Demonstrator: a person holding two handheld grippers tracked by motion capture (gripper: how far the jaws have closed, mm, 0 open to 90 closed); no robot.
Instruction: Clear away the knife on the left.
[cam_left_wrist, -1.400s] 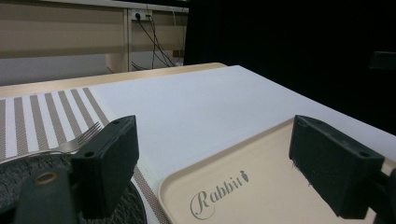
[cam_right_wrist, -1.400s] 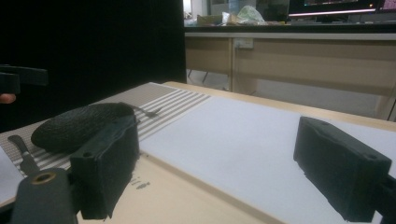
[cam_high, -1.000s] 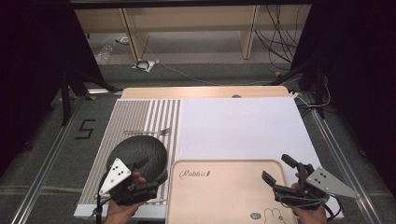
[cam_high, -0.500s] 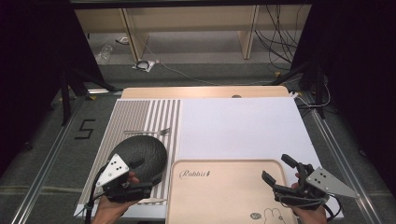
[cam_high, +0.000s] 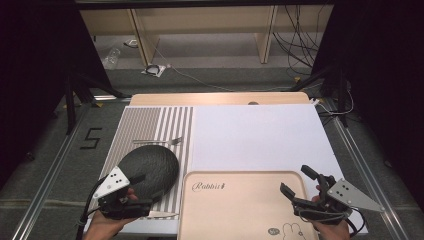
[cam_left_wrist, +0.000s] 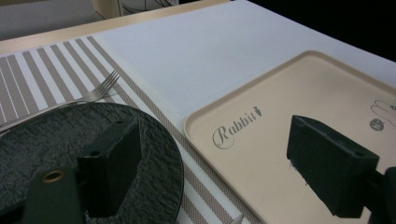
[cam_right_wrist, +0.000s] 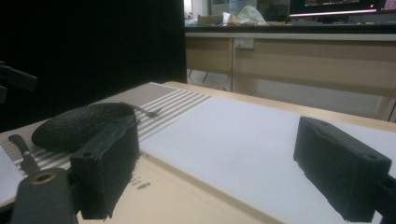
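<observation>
A black textured plate (cam_high: 152, 167) lies on the striped placemat (cam_high: 150, 122), with a fork (cam_high: 159, 141) just beyond it. My left gripper (cam_high: 139, 192) stands open at the plate's near edge; in the left gripper view (cam_left_wrist: 215, 140) one jaw hangs over the plate (cam_left_wrist: 56, 140) and the other over the beige tray (cam_left_wrist: 289, 98). My right gripper (cam_high: 297, 181) is open over the tray's right end (cam_high: 295, 176), holding nothing. In the right gripper view (cam_right_wrist: 217, 135) the plate (cam_right_wrist: 79, 123) shows far off to the left.
A knife (cam_high: 162, 215) lies on the placemat near the table's front edge, left of the tray. A white mat (cam_high: 255, 135) covers the middle and right of the table. Desk legs and cables stand on the floor beyond.
My left gripper has drawn back a little to the left and toward the person. The plate and the right gripper stay where they were.
</observation>
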